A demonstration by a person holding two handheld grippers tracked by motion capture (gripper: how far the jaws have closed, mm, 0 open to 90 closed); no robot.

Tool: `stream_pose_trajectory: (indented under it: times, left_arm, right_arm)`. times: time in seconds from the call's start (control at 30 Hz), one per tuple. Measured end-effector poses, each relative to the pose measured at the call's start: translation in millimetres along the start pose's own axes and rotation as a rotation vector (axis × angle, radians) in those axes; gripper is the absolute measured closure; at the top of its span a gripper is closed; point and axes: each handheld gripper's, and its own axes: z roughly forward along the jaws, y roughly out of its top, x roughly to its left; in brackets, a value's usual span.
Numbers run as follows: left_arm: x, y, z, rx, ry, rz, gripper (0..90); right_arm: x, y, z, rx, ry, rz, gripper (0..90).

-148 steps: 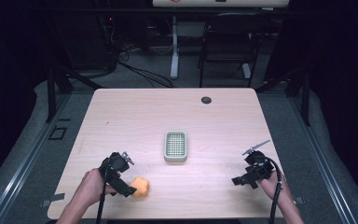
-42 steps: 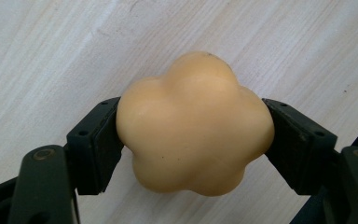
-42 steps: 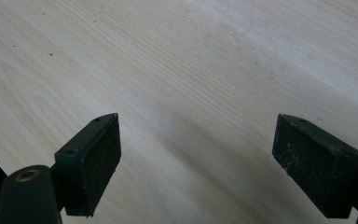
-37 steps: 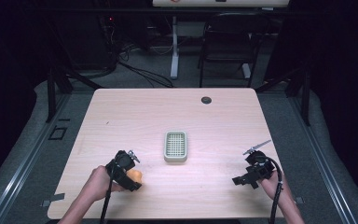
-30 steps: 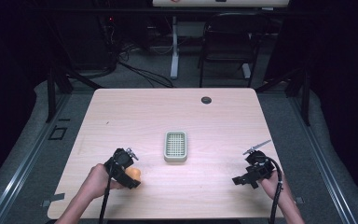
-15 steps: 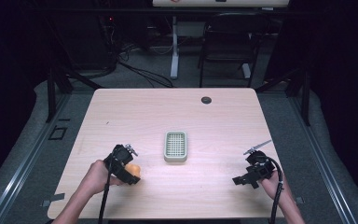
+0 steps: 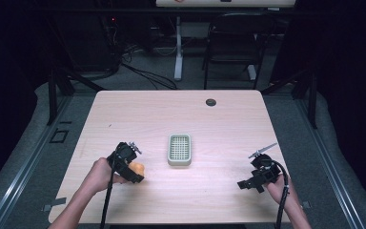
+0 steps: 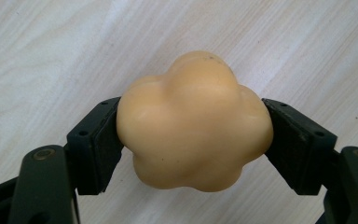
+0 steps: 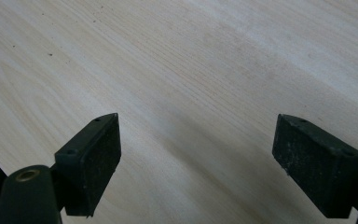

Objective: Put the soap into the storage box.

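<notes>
Between the left gripper (image 8: pixel 193 140) fingers, a smooth, lobed, pale-orange soap (image 8: pixel 193 123)

Orange lobed soap (image 8: pixel 193 123) pinched in my left gripper (image 8: pixel 193 135).
Smooth, glossy, flower-shaped; I see a pad (image 8: pixel 103 140) pressing each flank, lobes bulging beyond the fingertips, above the tabletop.

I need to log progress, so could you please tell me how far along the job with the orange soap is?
Done: the left gripper has its jaws closed on the orange soap. In hand: it holds the soap left of the soap dish. Left: probably placing it in the dish. The right gripper waits open.
</notes>
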Motion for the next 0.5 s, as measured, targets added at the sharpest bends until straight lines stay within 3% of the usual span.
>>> stream_pose_trajectory:
  times: [0.5]
  left_arm:
    - [7.8,14.8,-2.6,-0.003,-0.008,-0.001,25.1]
  right_arm:
    - [0.3,0.0,0.1,0.002,0.0,-0.001,15.1]
